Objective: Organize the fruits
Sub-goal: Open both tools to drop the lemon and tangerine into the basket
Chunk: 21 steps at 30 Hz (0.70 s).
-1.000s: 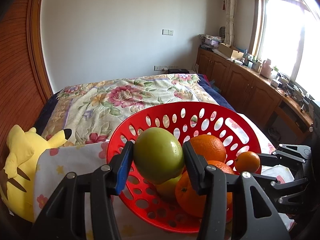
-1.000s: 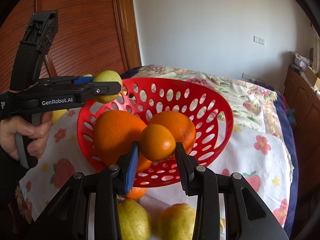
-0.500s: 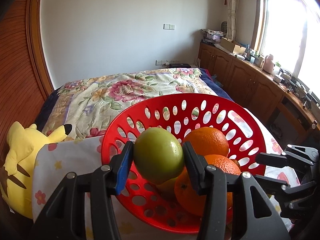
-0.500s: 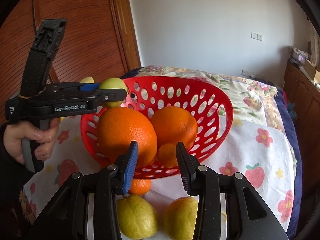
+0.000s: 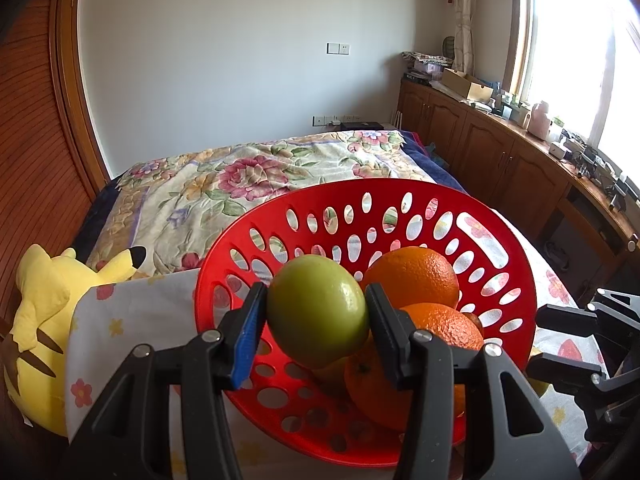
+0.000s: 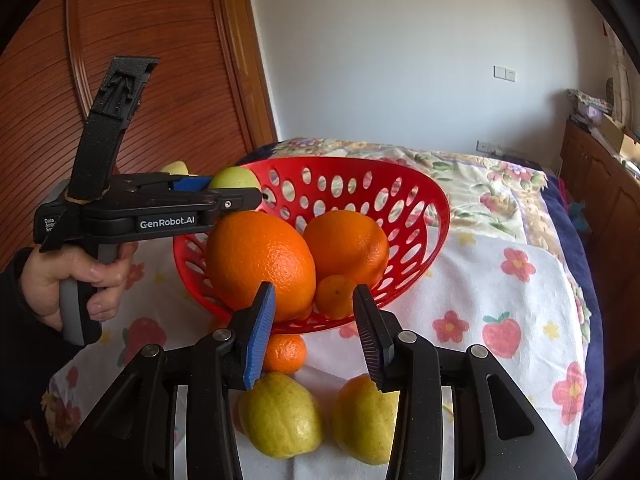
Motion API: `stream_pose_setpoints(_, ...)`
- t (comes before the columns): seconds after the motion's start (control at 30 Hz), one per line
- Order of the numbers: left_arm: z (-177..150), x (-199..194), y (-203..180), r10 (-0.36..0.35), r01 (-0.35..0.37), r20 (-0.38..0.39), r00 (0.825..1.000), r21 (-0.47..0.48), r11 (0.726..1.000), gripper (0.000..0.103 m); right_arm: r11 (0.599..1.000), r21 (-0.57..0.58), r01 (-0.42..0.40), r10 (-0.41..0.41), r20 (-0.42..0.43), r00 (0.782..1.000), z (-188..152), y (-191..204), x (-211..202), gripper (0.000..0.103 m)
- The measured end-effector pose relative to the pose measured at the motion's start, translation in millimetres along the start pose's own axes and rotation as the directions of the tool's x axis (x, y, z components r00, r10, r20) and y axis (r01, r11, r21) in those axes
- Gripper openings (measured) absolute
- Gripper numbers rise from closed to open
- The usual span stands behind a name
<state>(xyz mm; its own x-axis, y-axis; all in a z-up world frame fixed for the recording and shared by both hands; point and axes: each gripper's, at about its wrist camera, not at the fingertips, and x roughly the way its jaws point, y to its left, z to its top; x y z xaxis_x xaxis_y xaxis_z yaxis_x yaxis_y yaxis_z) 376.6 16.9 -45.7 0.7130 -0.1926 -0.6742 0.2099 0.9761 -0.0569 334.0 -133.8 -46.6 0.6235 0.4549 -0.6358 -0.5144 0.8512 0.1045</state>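
A red perforated basket [image 6: 400, 170] stands on the flowered cloth and holds two large oranges [image 6: 260, 264] and a small orange [image 6: 334, 294]. My right gripper [image 6: 314, 312] hovers at the basket's near rim. Its jaws stand slightly apart and empty, with the small orange lying beyond them. My left gripper [image 5: 316, 300] is shut on a green round fruit [image 5: 318, 316], held above the basket's [image 5: 360, 190] near rim. From the right wrist view it [image 6: 240, 194] reaches in from the left. On the cloth in front lie a small mandarin [image 6: 286, 354] and two yellow fruits [image 6: 282, 420].
A yellow plush toy [image 5: 44, 320] lies left of the basket. A floral bedspread [image 5: 248, 172] stretches behind. Wooden cabinets [image 5: 500, 152] with clutter line the right wall under a window. A person's hand [image 6: 80, 276] grips the left tool's handle. A wooden door panel [image 6: 140, 60] stands at left.
My right gripper let go of the small orange, which dropped into the basket between the large oranges, and the jaws drew back. The left gripper kept its hold on the green fruit.
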Motion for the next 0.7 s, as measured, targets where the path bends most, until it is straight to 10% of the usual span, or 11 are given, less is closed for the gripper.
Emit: stream_pose_setpoints(0.7,-12,-49,-11,0.03,-0.031,0.072,0.997,0.011,0.999,0.061,0.998,0.055,0.03,-0.03,0.001,1.0,-27,-4,-32,0.043)
